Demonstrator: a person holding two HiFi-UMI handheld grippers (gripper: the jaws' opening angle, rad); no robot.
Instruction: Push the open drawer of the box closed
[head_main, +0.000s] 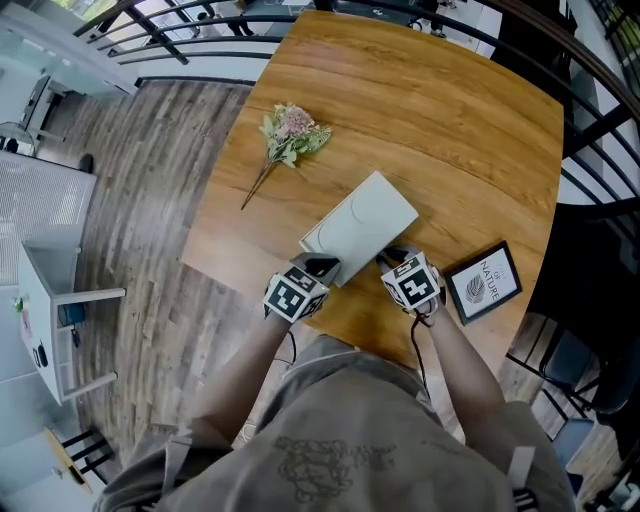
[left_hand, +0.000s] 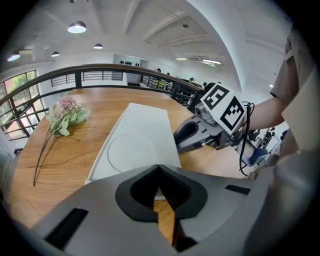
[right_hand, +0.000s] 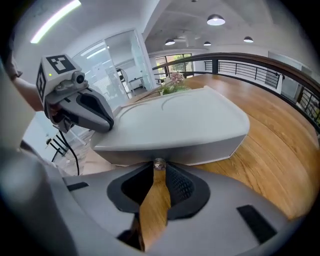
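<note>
A flat white box (head_main: 360, 222) lies slantwise on the round wooden table (head_main: 450, 130), its near end towards me. In the right gripper view the box (right_hand: 185, 125) fills the middle, and a small metal knob (right_hand: 159, 163) sits on its front face. My right gripper (right_hand: 159, 165) is shut on that knob, with the fingertips pinching it. My left gripper (left_hand: 159, 166) is shut, its tips meeting at the near edge of the box (left_hand: 137, 145), nothing between them. Both grippers (head_main: 325, 265) (head_main: 392, 256) stand side by side at the box's near end. How far the drawer stands out is hidden.
A small bunch of dried flowers (head_main: 290, 135) lies on the table beyond the box to the left. A black-framed picture (head_main: 484, 282) lies flat to the right of my right gripper. The table's near edge runs just under both grippers. A railing curves behind the table.
</note>
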